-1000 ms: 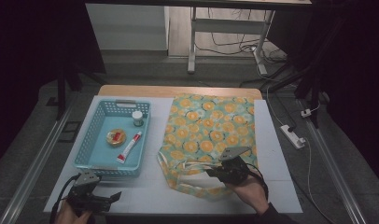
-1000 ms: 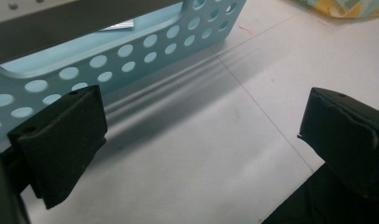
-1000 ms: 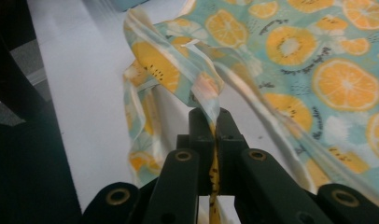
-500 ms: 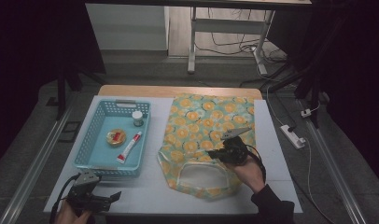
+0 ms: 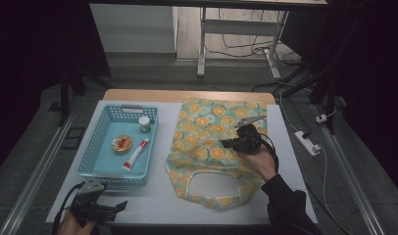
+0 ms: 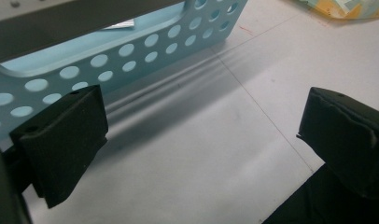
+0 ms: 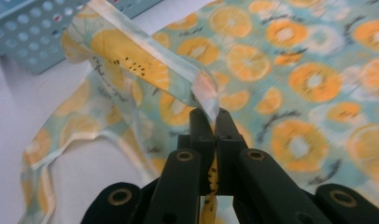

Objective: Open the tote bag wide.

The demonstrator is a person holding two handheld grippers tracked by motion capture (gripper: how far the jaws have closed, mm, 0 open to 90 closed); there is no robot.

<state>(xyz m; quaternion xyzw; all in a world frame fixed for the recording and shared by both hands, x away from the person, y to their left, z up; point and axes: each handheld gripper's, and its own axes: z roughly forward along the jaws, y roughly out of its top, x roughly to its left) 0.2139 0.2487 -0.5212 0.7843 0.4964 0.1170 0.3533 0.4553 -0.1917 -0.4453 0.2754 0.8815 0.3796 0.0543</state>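
- The fruit-print bag (image 5: pixel 214 147) lies flat on the table, right of the blue basket (image 5: pixel 96 164).
- The left claw (image 5: pixel 116 208) waits wide open, holding nothing, just in front of the basket.
- The right claw (image 7: pixel 210 122) is pinched tight on the bag's handle (image 7: pixel 145 58) and has carried it up over the bag, so folding has begun.

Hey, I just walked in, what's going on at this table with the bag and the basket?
A person is working with two handheld grippers. The right gripper is shut on the handle strip of an orange-print fabric bag, lifting that strip above the rest of the bag, which lies flat on the table. The left gripper sits open and idle near the table's front edge, beside a blue basket holding a tube, a small jar and a round tin.
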